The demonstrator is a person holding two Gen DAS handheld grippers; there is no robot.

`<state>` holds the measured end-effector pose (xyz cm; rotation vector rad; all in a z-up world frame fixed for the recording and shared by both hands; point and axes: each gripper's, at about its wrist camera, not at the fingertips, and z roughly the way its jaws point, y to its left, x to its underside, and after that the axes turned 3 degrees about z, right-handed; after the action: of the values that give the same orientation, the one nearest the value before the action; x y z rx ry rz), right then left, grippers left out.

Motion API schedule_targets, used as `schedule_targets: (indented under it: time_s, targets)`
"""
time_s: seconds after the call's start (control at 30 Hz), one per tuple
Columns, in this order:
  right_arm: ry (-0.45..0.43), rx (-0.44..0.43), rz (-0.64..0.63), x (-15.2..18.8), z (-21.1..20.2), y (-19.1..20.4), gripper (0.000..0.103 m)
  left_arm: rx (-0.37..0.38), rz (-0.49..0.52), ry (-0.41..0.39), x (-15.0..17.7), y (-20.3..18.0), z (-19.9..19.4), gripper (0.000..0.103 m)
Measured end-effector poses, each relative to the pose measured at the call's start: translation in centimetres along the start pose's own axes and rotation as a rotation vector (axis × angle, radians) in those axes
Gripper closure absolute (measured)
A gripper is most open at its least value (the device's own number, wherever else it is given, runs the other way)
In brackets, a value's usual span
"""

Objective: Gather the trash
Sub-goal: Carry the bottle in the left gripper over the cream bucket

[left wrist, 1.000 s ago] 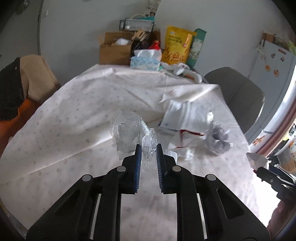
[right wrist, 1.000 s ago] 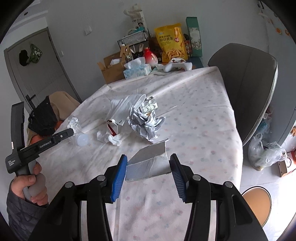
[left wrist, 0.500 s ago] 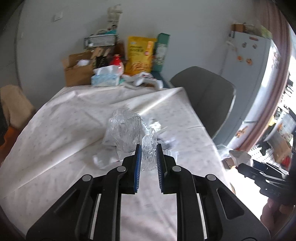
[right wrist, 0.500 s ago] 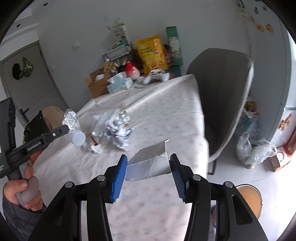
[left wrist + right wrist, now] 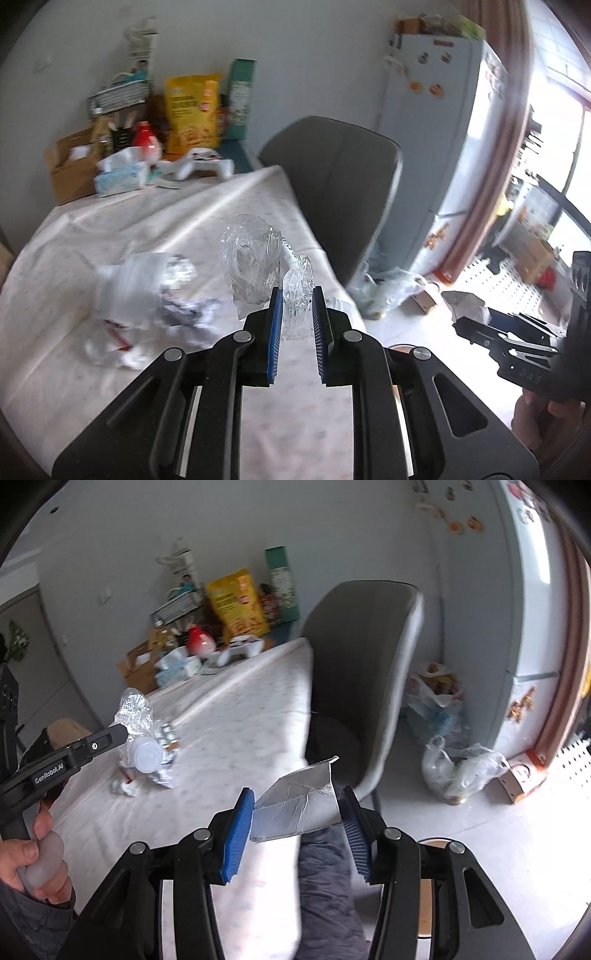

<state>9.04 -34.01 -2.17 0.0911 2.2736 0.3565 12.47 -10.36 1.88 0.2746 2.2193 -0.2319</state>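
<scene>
Left gripper (image 5: 297, 306): jaws clamped on the crushed clear bottle (image 5: 255, 266), lifted clear of the table (image 5: 229, 206) near its right edge.
Right gripper (image 5: 295, 808): jaws pinch the flattened silver carton (image 5: 295, 806) by its sides, out past the table's right edge, beside the grey chair (image 5: 362, 672).
Left behind: crumpled wrappers (image 5: 147, 295) mid-table.
Likely reason: both pieces held aloft for carrying, probably toward the brown bin (image 5: 436, 845) below.

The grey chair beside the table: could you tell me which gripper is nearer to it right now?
Right. The right gripper, gripping a flattened silver carton, hangs just before the grey chair; the left gripper, holding crumpled clear plastic, is over the table.
</scene>
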Motion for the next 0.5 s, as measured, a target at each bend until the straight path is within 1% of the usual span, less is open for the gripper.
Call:
schedule_targets:
  time_s: [0.2,0.33,0.5]
  targets:
    - [0.031,0.049,0.067,1.0,0.6,-5.2,0.055,0.063,0.039,0.021,-0.3,-4.7,3.3,0.087]
    - [0.057,0.076,0.114,2.0,1.6,-8.3,0.055,0.120,0.056,0.059,0.4,-8.3,5.9,0.087]
    - [0.082,0.098,0.184,3.2,2.7,-12.2,0.055,0.161,0.082,0.116,0.8,-11.6,9.2,0.087]
